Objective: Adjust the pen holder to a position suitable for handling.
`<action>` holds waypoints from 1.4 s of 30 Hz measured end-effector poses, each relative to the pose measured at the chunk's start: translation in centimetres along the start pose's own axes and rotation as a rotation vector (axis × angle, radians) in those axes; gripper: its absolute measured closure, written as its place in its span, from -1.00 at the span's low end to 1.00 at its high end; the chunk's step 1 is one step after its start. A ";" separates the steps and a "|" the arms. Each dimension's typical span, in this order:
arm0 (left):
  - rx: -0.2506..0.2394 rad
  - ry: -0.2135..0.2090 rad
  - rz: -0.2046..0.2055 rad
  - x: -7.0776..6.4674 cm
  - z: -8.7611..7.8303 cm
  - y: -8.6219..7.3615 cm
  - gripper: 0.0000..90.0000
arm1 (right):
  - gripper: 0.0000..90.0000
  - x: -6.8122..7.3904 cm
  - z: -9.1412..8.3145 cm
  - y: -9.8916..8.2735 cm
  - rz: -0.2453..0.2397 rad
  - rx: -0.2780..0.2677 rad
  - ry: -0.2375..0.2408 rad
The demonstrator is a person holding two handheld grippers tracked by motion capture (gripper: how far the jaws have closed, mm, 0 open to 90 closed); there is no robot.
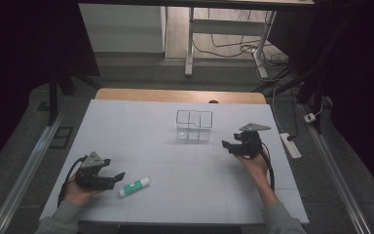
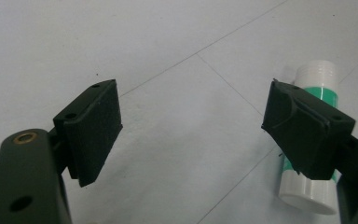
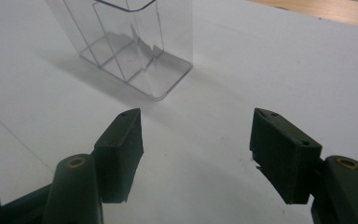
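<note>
High view: white surface (image 1: 175,195) with a wooden edge along its far side. The left gripper (image 1: 118,176) sits at the lower left of the frame, held in the person's left hand (image 1: 78,192), jaws pointing toward frame right. A glue stick (image 1: 134,187), white with a green label, lies flat on the surface just right of those jaws, tilted slightly so its right end is higher in the frame. No contact seen between gripper and stick.

Left gripper view: left gripper (image 2: 191,135) jaws stand wide apart, bare surface between them. The glue stick (image 2: 314,79) lies at the right of the frame, partly hidden behind the right-hand jaw, ribbed white end toward the top, flat end at the bottom. It sits outside the gap, not between the pads.

High view: the right gripper (image 1: 225,144) is at centre right, held in the right hand (image 1: 255,163), jaws pointing toward frame left. A clear plastic organiser (image 1: 194,126) with inner dividers stands upright at upper centre, near the gripper and to its upper left, apart from it.

Right gripper view: right gripper (image 3: 196,135) jaws are parted, nothing between them. The organiser (image 3: 135,51) stands in the upper left of the frame, beyond the jaw tips, its compartments holding nothing visible.
</note>
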State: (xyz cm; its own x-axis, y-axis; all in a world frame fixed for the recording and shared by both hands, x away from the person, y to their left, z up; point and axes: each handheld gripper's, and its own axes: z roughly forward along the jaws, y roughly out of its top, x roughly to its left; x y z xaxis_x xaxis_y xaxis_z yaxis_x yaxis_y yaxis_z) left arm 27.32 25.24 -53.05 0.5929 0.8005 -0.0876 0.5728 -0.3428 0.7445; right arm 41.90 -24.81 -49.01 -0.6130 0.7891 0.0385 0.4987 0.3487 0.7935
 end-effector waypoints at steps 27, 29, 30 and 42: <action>-0.001 -0.007 0.003 0.0 0.0 0.0 -0.57 | 0.99 0.2 4.4 2.0 -0.059 0.035 0.009; 0.003 -0.008 0.008 0.0 0.1 0.0 -0.57 | 0.99 0.5 5.0 2.4 -0.048 0.020 0.014; 0.003 -0.008 0.008 0.0 0.1 0.0 -0.57 | 0.99 0.6 5.2 2.5 -0.045 0.021 0.013; 0.004 -0.011 0.016 -0.2 0.1 -0.1 -0.56 | 0.99 1.2 6.7 2.9 -0.050 0.034 0.001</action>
State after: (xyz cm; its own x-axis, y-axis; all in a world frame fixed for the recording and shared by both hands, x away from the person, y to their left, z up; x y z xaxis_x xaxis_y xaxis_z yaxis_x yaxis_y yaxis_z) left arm 27.20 25.10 -53.13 0.6077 0.7898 -0.0830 0.5658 -0.3572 0.7432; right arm 46.74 -19.43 -50.72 -0.6381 0.7699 -0.0003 0.4879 0.4047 0.7734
